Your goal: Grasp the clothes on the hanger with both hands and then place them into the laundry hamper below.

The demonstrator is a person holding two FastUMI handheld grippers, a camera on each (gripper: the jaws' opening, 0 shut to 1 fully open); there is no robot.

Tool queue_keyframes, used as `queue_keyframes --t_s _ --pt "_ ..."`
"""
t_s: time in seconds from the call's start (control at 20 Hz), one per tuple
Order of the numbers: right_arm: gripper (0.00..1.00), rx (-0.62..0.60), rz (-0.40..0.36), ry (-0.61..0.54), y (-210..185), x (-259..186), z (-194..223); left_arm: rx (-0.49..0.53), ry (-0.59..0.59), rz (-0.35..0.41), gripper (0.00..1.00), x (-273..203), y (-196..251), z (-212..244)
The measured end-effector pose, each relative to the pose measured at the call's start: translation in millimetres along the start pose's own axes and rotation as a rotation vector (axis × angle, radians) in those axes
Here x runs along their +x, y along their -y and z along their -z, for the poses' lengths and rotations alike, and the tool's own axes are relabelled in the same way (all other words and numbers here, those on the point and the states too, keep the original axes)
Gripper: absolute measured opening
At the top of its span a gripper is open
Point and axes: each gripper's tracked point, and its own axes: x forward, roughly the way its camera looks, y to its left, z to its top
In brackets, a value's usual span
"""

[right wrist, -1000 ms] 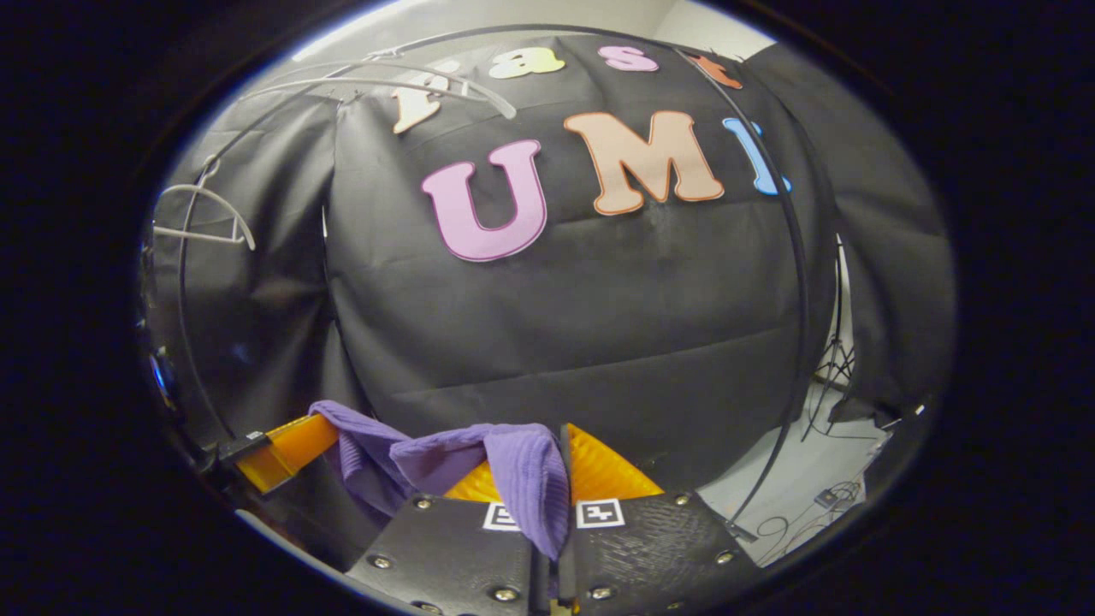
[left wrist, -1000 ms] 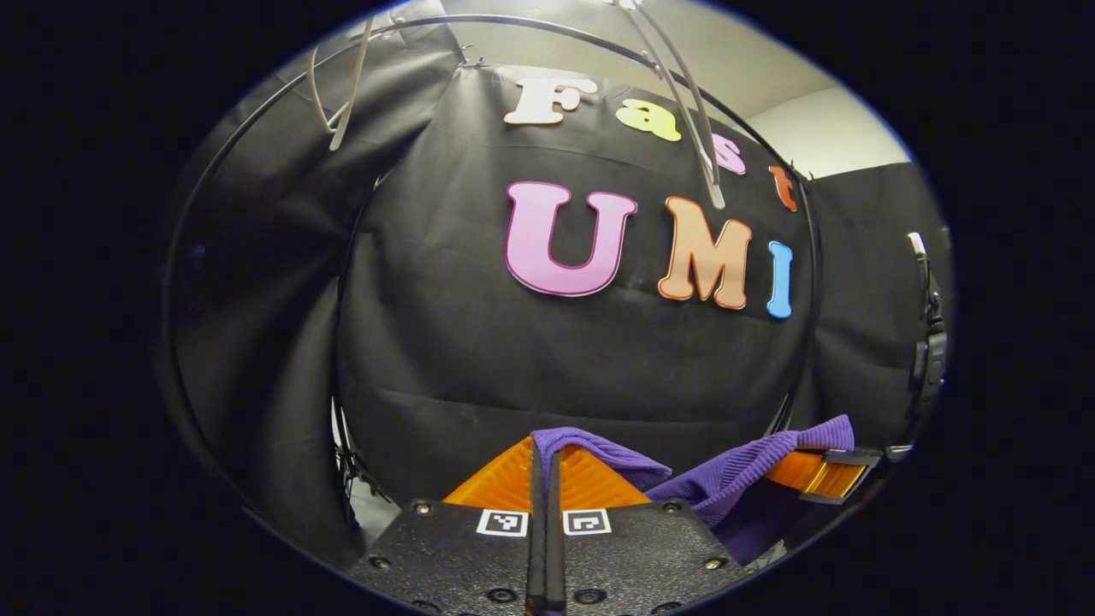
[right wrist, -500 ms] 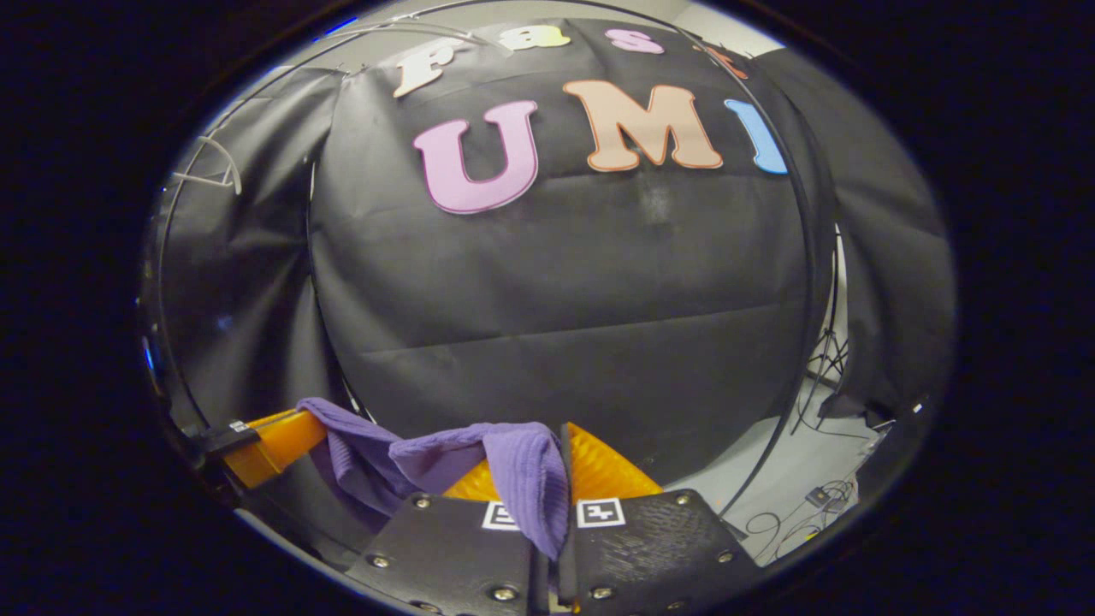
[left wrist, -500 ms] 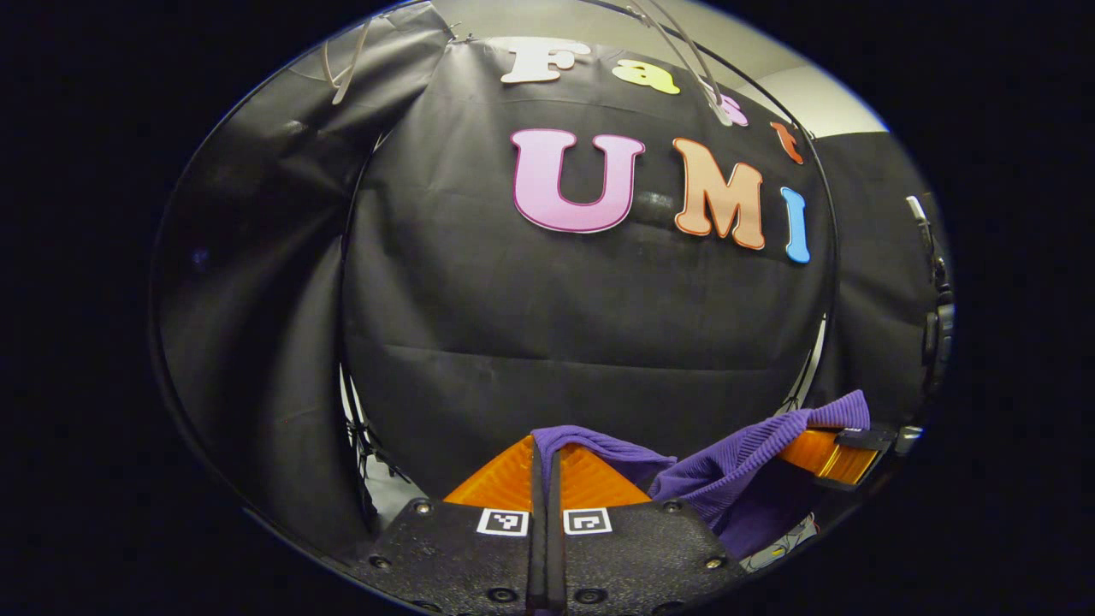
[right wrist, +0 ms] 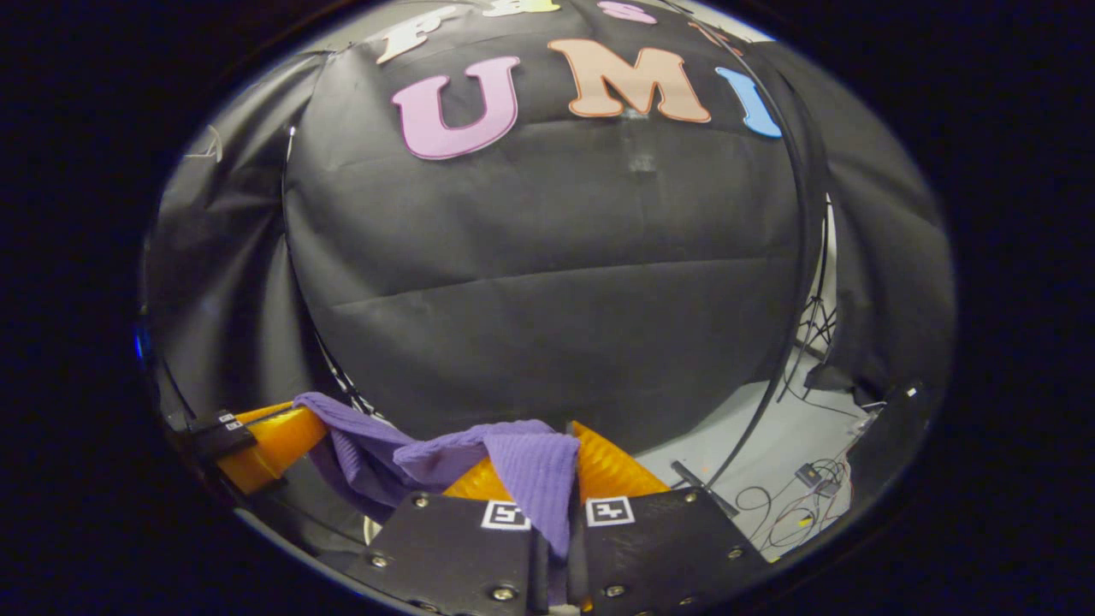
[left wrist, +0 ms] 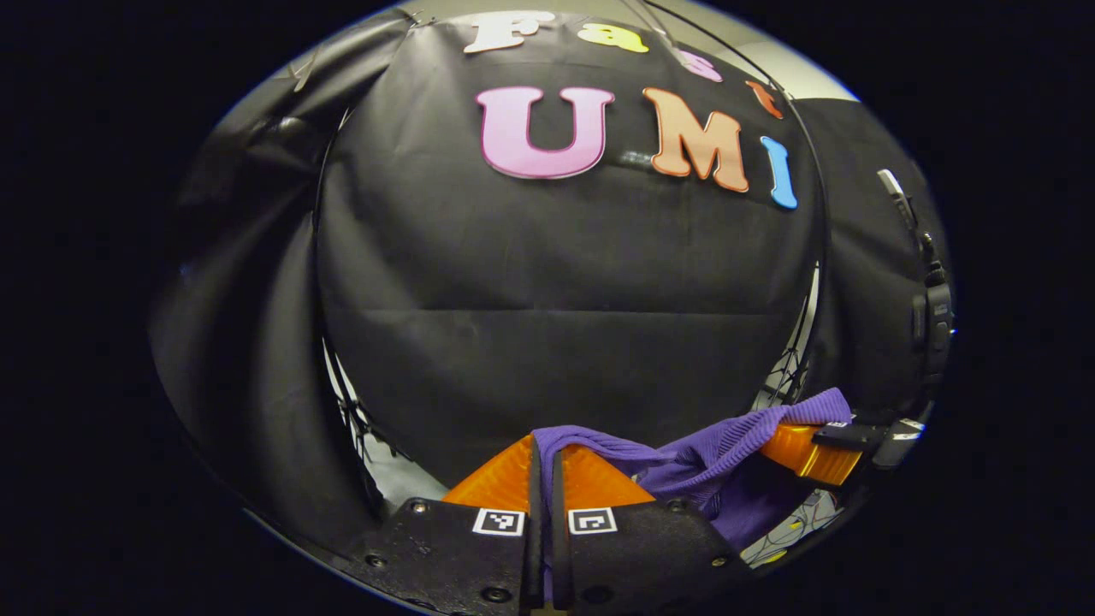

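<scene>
In the left gripper view, the left gripper (left wrist: 542, 453) has its fingers pressed on a fold of the purple garment (left wrist: 727, 445), which stretches to the right gripper (left wrist: 813, 449). In the right gripper view, the right gripper (right wrist: 565, 453) pinches the same cloth. The grasp looks done; lowering into the hamper remains.

Your left gripper (left wrist: 542, 479) and right gripper (right wrist: 568, 479) each carry a black textured body behind ribbed fingers, dotted with screws and two square black-and-white markers.
</scene>
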Motion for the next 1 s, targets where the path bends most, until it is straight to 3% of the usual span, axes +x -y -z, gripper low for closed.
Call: queue_keyframes --t_s 0.05,0.1,0.25,0.3,0.35,0.5,0.55,0.6,0.7,1.0 --pt "0.20 -0.004 0.007 -0.022 2 1 5 0.004 -0.053 -0.022 0.06 5 -3 13" --pt "0.11 0.000 0.012 -0.048 5 2 15 0.005 -0.106 -0.033 0.07 6 -4 25" --pt "0.13 0.016 0.066 -0.114 19 -1 34 -0.026 -0.233 -0.045 0.10 1 -9 60" --pt "0.24 0.011 0.076 -0.115 22 -3 34 -0.037 -0.278 -0.048 0.10 -2 -10 68" --pt "0.34 0.003 0.079 -0.100 21 -6 28 -0.028 -0.283 -0.050 0.21 -3 -13 71" --pt "0.99 -0.005 0.081 -0.062 19 -9 7 -0.012 -0.239 -0.057 0.53 -4 -22 50" --pt "0.99 -0.012 0.088 -0.049 19 -12 0 -0.028 -0.227 -0.048 0.66 -6 -20 46" --pt "0.99 -0.016 0.094 -0.038 19 -17 -4 -0.042 -0.215 -0.040 0.70 -8 -18 40" --pt "0.99 -0.017 0.095 -0.031 19 -24 -8 -0.037 -0.196 -0.042 1.00 -11 -21 32" --pt "0.99 -0.028 0.123 0.005 23 -43 -31 -0.004 -0.151 -0.047 0.96 -27 -23 5"
